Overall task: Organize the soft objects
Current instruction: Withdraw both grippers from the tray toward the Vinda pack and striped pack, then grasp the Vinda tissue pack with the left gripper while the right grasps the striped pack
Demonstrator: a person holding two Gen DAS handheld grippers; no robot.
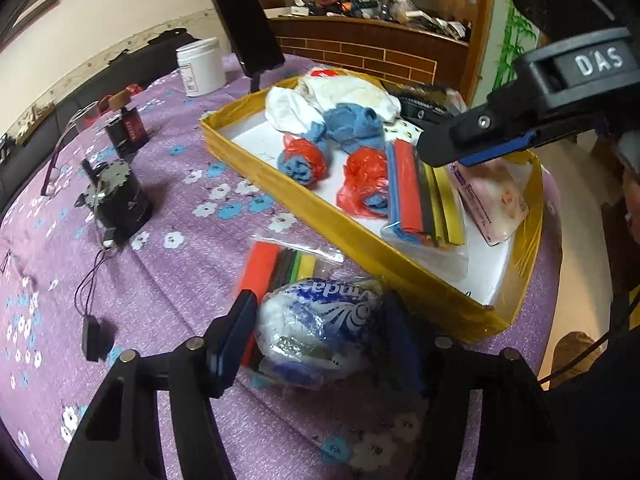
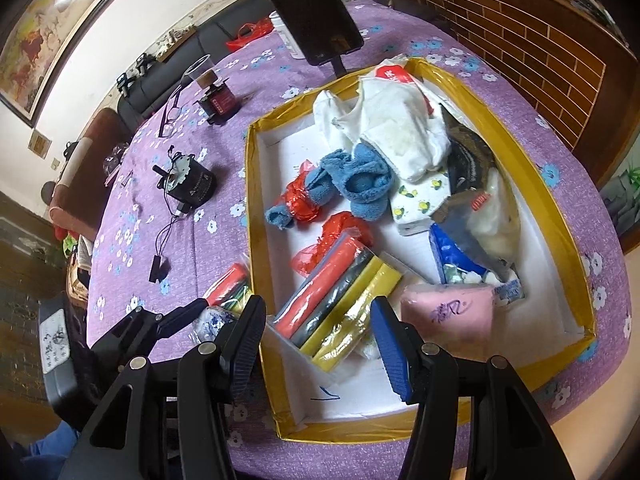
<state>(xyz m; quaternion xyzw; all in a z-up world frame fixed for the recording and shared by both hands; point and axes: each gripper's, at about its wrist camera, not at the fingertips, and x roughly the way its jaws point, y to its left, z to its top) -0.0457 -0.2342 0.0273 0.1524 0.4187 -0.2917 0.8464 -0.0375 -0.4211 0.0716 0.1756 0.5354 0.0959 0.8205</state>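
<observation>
Left gripper (image 1: pixel 320 336) straddles a blue-and-white plastic pack (image 1: pixel 320 328) on the purple tablecloth (image 1: pixel 168 280), just outside the near wall of the yellow-rimmed box (image 1: pixel 352 236); whether the pads press it, I cannot tell. Right gripper (image 2: pixel 320 344) hangs half-open and empty over the box's near end. Open cloth lies left of the box. Only the right view shows the pink packet (image 2: pixel 448 316) whole.

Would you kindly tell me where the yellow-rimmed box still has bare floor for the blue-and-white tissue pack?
Inside the yellow-rimmed box, bare white floor runs along the left wall beside the red-wrapped blue towel roll, and at the near corner below the bagged coloured sponges. The far and right side are crowded.
</observation>
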